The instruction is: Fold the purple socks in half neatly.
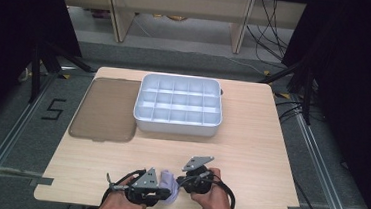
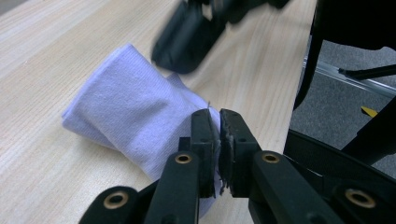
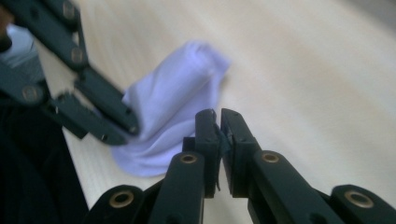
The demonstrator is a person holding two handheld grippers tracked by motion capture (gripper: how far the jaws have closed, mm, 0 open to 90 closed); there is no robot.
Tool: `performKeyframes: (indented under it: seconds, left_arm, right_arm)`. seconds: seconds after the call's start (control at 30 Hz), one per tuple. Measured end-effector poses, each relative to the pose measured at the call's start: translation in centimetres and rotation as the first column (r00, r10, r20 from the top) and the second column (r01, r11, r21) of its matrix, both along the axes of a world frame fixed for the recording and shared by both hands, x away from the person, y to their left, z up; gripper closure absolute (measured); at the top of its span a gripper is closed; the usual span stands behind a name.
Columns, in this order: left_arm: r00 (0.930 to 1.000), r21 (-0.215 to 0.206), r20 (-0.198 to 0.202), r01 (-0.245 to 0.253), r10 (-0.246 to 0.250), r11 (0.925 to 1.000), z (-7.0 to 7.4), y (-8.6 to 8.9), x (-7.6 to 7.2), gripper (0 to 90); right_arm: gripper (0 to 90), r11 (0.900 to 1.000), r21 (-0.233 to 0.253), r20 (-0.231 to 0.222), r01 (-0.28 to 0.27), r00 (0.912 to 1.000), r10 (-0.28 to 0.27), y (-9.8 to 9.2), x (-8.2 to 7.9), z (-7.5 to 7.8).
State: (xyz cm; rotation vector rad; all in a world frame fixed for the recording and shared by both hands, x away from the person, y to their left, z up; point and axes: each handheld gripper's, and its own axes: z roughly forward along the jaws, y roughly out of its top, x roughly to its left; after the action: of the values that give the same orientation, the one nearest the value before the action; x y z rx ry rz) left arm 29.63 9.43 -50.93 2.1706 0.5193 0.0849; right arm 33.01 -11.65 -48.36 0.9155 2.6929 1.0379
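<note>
Pale wood surface (image 1: 251, 140), rounded corners, standing on grey floor with black drapes at either side.

Item one: white compartment tray (image 1: 176, 127), a grid of small cells, at the far middle of the surface. Item two: brown translucent lid (image 1: 105, 109), flat, just beside the tray on its left.

Item three: lavender cloth (image 2: 126, 112), folded soft fabric, lying on the surface at the near edge between my two hands. In the high view it sits between both grippers.

Item four: my left gripper (image 2: 214, 122), jaws clenched on one end of the cloth; a thin edge of fabric is pinched between them. My left hand (image 1: 118, 204) holds it low over the near edge.

Item five: my right gripper (image 3: 216, 122), jaws clenched together, with no cloth that I can make out between them; the cloth lies just beyond and to one side of the tips. My right hand (image 1: 214, 197) holds it close beside the left.
</note>
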Motion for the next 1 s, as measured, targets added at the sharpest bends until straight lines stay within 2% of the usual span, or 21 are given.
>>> performKeyframes:
  seconds: [0.03, 0.07, 0.1, 0.13, 0.17, 0.2, 0.27, 0.37, 0.43, 0.47, 0.57, 0.6, 0.63, 0.67, 0.7, 0.73, 0.87, 0.9, 0.93, 0.97, 1.0]
  left_arm:
    - [0.9997, -0.016, -0.019, -0.019, 0.018, 0.9997, -0.1, -0.1, -0.2, 83.4]
    - [0.9997, -0.016, -0.021, -0.010, 0.009, 0.9998, -0.1, -0.1, -0.1, 83.4]
    - [1.0000, -0.009, -0.005, -0.004, 0.004, 1.0000, -0.1, 0.0, 0.0, 83.4]
    - [0.9999, -0.019, -0.010, -0.010, 0.010, 0.9998, -0.1, -0.1, -0.1, 83.4]
    - [0.9999, -0.018, -0.010, -0.010, 0.010, 0.9998, -0.1, -0.1, -0.1, 83.4]
    - [1.0000, 0.015, 0.006, 0.004, -0.004, 0.9999, 0.0, 0.1, 0.1, 83.4]
    - [1.0000, 0.001, -0.001, -0.002, 0.002, 1.0000, 0.0, 0.0, 0.0, 83.4]
    - [0.9999, -0.019, -0.012, -0.011, 0.011, 0.9998, -0.1, -0.1, -0.1, 83.3]
    - [1.0000, 0.006, 0.002, -0.002, 0.002, 1.0000, 0.0, 0.1, 0.0, 83.1]
    - [0.9999, -0.017, -0.006, -0.010, 0.010, 0.9998, -0.1, 0.0, -0.1, 82.9]
    - [0.9993, -0.022, -0.035, -0.015, 0.014, 0.9996, 0.0, 0.0, -0.2, 82.3]
    - [0.9994, -0.030, -0.030, -0.020, 0.019, 0.9993, -0.1, 0.0, -0.2, 81.9]
    - [1.0000, -0.014, -0.007, 0.005, -0.005, 0.9999, 0.1, 0.1, 0.0, 81.3]
    - [1.0000, -0.025, -0.009, 0.003, -0.003, 0.9997, 0.1, 0.1, 0.0, 80.6]
    - [0.9995, -0.032, -0.031, -0.013, 0.012, 0.9994, 0.3, 0.1, -0.2, 80.1]
    - [0.9991, -0.039, -0.039, -0.017, 0.016, 0.9991, 0.3, 0.2, -0.2, 79.6]
    - [0.9988, -0.084, -0.047, -0.017, 0.013, 0.9963, 1.0, 0.6, -0.3, 79.4]
    - [0.9987, -0.079, -0.048, -0.021, 0.018, 0.9967, 1.3, 0.8, -0.2, 79.6]
    - [0.9981, -0.101, -0.060, -0.019, 0.013, 0.9947, 1.5, 0.8, -0.3, 79.8]
    - [0.9990, -0.099, -0.044, -0.016, 0.011, 0.9949, 1.7, 1.0, -0.2, 80.0]
    - [0.9984, -0.113, -0.049, -0.032, 0.027, 0.9931, 1.8, 1.0, -0.3, 80.6]
  right_arm:
    - [86.4, 1.000, 0.004, 0.013, -0.001, 0.9999, 0.001, -0.3, 0.0, 0.4]
    - [86.7, 1.000, 0.014, 0.038, -0.003, 0.9993, 0.003, -0.5, 0.1, 0.9]
    - [87.1, 0.999, 0.045, 0.055, -0.010, 0.9984, 0.007, -0.5, 0.0, 1.4]
    - [87.4, 0.998, 0.062, 0.061, -0.008, 0.9981, 0.004, -0.4, -0.2, 1.9]
    - [87.4, 0.997, 0.069, 0.070, -0.021, 0.9974, 0.016, -0.2, -0.2, 2.2]
    - [87.7, 0.996, 0.074, 0.087, -0.046, 0.9955, 0.039, 0.3, -0.2, 2.4]
    - [87.7, 0.996, 0.077, 0.088, -0.050, 0.9952, 0.043, 0.9, -0.3, 2.5]
    - [87.7, 0.994, 0.075, 0.079, -0.085, 0.9937, 0.079, 2.2, -0.1, 2.3]
    - [87.7, 0.993, 0.064, 0.067, -0.097, 0.9934, 0.093, 2.7, 0.0, 1.9]
    - [87.7, 0.994, 0.050, 0.062, -0.101, 0.9933, 0.097, 2.9, 0.1, 1.6]
    - [87.8, 0.996, -0.007, 0.041, -0.087, 0.9954, 0.087, 2.6, 0.4, 0.4]
    - [88.1, 0.998, -0.006, 0.017, -0.061, 0.9980, 0.061, 2.5, 0.4, -0.1]
    - [88.3, 0.998, -0.013, 0.012, -0.064, 0.9979, 0.064, 2.3, 0.5, -0.2]
    - [88.3, 0.998, -0.012, 0.003, -0.058, 0.9983, 0.058, 2.3, 0.6, -0.3]
    - [88.3, 0.998, -0.007, 0.030, -0.070, 0.9971, 0.070, 2.2, 0.7, -0.5]
    - [88.4, 0.998, -0.018, 0.003, -0.057, 0.9984, 0.057, 2.3, 0.6, -0.3]
    - [88.4, 0.998, -0.009, 0.015, -0.056, 0.9983, 0.056, 2.3, 0.5, -0.4]
    - [88.4, 0.998, -0.014, 0.000, -0.060, 0.9982, 0.060, 2.3, 0.5, -0.4]
    - [88.4, 0.998, -0.012, -0.001, -0.057, 0.9984, 0.057, 2.3, 0.5, -0.4]
    - [88.4, 0.998, -0.015, 0.007, -0.061, 0.9981, 0.061, 2.3, 0.5, -0.4]
    - [88.4, 0.998, -0.013, -0.001, -0.057, 0.9984, 0.057, 2.3, 0.5, -0.4]
